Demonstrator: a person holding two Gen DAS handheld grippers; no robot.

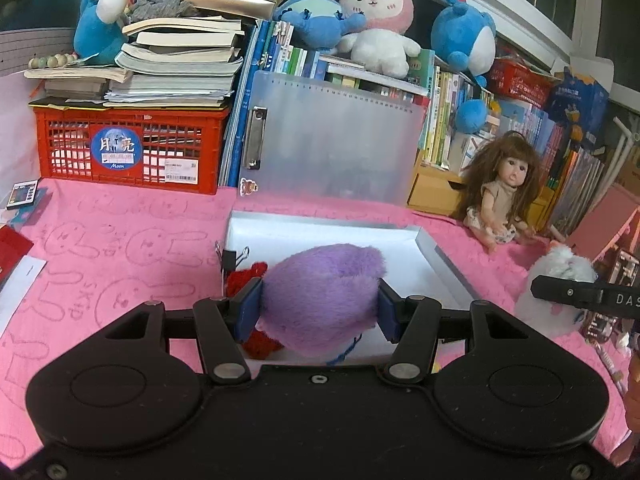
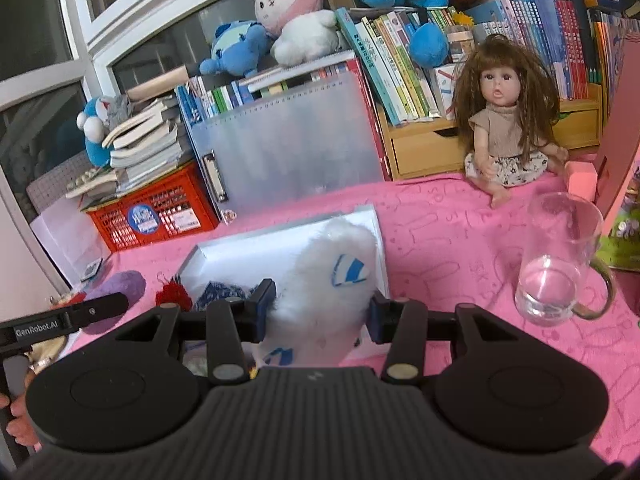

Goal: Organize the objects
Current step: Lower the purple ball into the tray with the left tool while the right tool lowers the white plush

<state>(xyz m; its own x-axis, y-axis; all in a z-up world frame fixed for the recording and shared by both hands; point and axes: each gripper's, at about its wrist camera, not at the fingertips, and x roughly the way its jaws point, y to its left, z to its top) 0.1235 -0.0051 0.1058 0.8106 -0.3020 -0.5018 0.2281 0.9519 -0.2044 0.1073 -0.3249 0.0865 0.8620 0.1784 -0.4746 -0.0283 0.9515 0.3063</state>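
My left claw (image 1: 319, 307) was clamped on a purple plush toy (image 1: 320, 292), both pads pressed into its fur, above the near edge of a shallow white tray (image 1: 440, 258) on the pink-covered bench (image 1: 120, 248). My right claw (image 2: 321, 307) gripped a white plush toy (image 2: 328, 280) over the same tray (image 2: 240, 252). A red yarn piece (image 1: 244, 280) lay at the tray's 9 o'clock side. A doll (image 2: 510, 136) sat at 1 o'clock, a glass mug (image 2: 556, 264) at 3 o'clock.

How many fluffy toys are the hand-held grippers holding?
2: a purple fluffy toy in the left hand-held gripper, a white fluffy toy in the right hand-held gripper, both above the white tray.
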